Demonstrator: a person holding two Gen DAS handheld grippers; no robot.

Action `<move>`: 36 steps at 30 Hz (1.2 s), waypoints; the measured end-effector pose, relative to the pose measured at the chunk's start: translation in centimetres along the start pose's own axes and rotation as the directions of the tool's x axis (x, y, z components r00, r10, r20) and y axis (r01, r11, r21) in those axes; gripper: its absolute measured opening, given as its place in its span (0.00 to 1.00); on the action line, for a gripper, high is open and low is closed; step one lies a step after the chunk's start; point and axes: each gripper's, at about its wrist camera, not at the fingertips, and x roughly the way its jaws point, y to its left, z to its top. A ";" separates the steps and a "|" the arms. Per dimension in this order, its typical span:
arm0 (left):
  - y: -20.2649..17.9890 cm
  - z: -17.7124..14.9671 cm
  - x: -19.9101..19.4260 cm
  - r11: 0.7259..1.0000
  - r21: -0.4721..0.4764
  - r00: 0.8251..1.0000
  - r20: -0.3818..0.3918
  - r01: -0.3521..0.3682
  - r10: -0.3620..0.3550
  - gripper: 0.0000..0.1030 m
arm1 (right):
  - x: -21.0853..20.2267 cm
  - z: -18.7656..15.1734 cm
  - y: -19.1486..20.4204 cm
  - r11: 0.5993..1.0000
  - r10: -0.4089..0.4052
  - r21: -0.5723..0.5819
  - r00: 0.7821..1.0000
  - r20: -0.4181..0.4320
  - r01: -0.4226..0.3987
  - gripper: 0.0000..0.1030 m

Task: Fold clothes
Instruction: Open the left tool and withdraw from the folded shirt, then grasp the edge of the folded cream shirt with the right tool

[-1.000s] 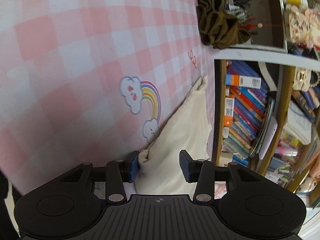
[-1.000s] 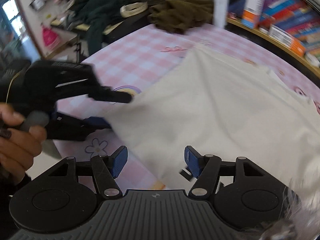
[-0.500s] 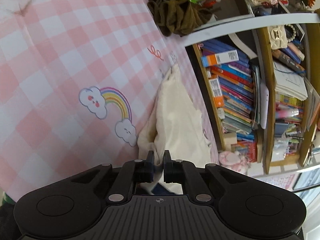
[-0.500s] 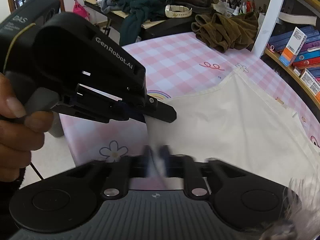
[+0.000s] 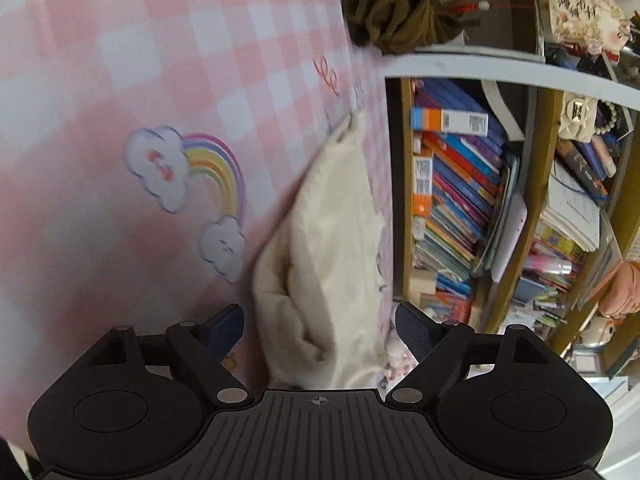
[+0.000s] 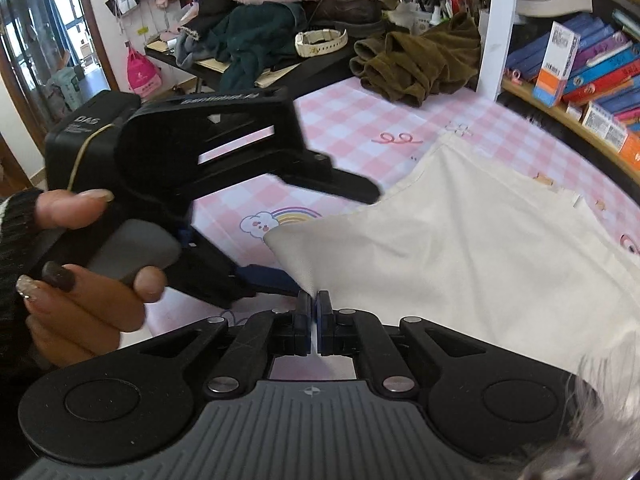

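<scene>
Your left gripper [image 5: 319,326] has just let go: its jaws have been opening and now stand wide, with the bunched edge of the cream cloth [image 5: 332,248] lying loose between the pads, neither of which presses on it. Your right gripper [image 6: 313,306] is clenched on the near corner of the cloth [image 6: 460,248], the fabric running up out of the closed pads and stretching away over the pink checked table [image 6: 344,120]. That reads as a hand-off: the corner now hangs on the right gripper alone, so the fold likely depends on where you carry it next, and the left is free to take a new hold. Half a second ago the left jaws were pinched on that cloth edge; a second ago they were only part open around it, and the right jaws were apart above the cloth instead of gripping it. The cloth has also risen from lying flat to being lifted at its near corner, while its far end rests on the table beside the bookshelf [image 5: 460,208]. The brown garment [image 6: 416,64] at the table's far edge is in the same place.
</scene>
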 end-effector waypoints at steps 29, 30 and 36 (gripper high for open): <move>-2.1 -1.5 0.0 0.962 0.183 0.977 0.096 -0.204 0.189 0.59 | 4.6 8.4 -15.7 0.851 -0.183 0.446 0.953 -0.240 0.276 0.76; -1.9 -1.4 0.1 0.962 0.178 0.977 0.096 -0.206 0.191 0.54 | 5.2 8.9 -15.7 0.851 -0.182 0.446 0.952 -0.246 0.277 0.76; -0.3 -1.3 -0.1 0.966 0.138 0.974 0.093 -0.217 0.206 0.10 | 8.1 12.0 -15.1 0.857 -0.229 0.393 0.930 -0.288 0.333 0.79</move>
